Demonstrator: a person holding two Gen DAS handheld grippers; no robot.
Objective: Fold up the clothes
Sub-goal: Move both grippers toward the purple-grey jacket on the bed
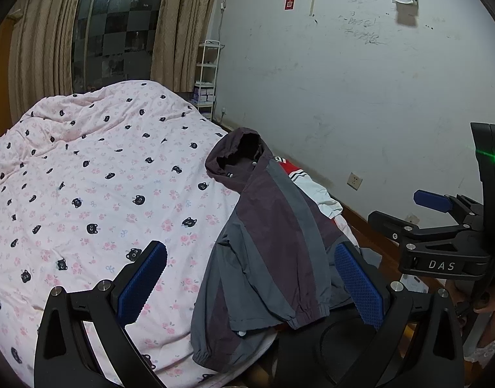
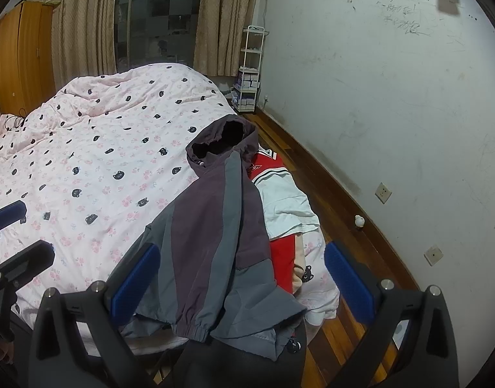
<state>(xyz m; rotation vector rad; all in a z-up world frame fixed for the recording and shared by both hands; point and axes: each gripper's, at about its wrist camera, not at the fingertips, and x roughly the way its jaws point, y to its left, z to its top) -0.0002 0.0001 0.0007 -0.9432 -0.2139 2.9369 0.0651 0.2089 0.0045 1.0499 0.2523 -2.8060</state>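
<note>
Right wrist view: a purple-and-grey hooded jacket (image 2: 215,232) is draped over the bed's (image 2: 95,168) right edge, hem overhanging. Both the left gripper (image 1: 250,287) and right gripper (image 2: 241,284) are held wide, empty. A careless pull could drag it floorward.

You're in a home bedroom: bed (image 2: 118,168) at 10 o'clock, curtains (image 2: 221,16) at 12, wardrobe (image 2: 21,51) far left.
</note>
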